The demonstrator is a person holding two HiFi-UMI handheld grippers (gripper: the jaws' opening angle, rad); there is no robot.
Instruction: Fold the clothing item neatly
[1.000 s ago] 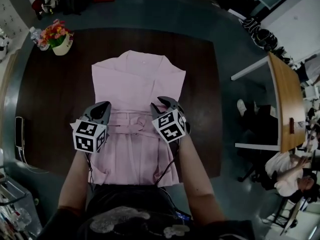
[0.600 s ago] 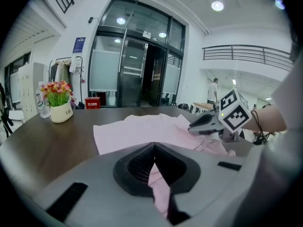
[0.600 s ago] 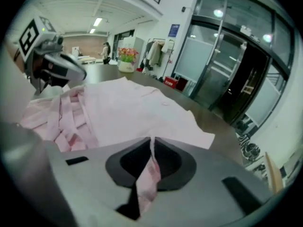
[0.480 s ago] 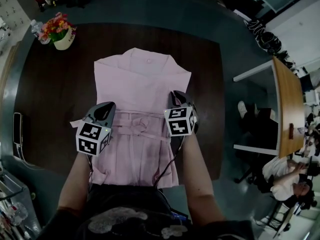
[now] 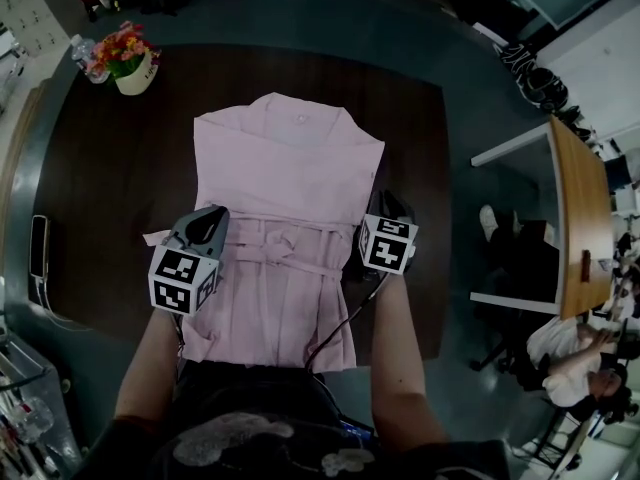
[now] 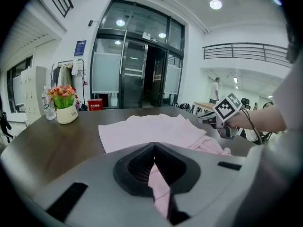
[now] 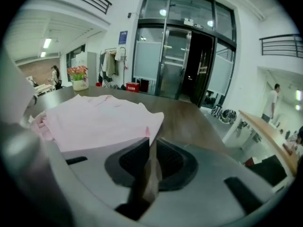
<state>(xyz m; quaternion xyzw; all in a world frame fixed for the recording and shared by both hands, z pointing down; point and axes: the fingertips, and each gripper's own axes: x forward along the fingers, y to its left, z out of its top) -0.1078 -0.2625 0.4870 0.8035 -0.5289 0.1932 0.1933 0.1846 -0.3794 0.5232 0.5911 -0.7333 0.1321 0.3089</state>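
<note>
Your left hand-held gripper (image 5: 212,216) pinches the garment (image 5: 285,158) waist; right hand-held gripper (image 5: 387,204), jaws just eased apart, holds nothing. Bite the mid-right edge before lifting.

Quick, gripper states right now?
Left gripper: closed on the pink garment.
Right gripper: nearly closed, jaws just eased open slightly, at the garment's right edge; whether it pinches fabric cannot be told.
</note>
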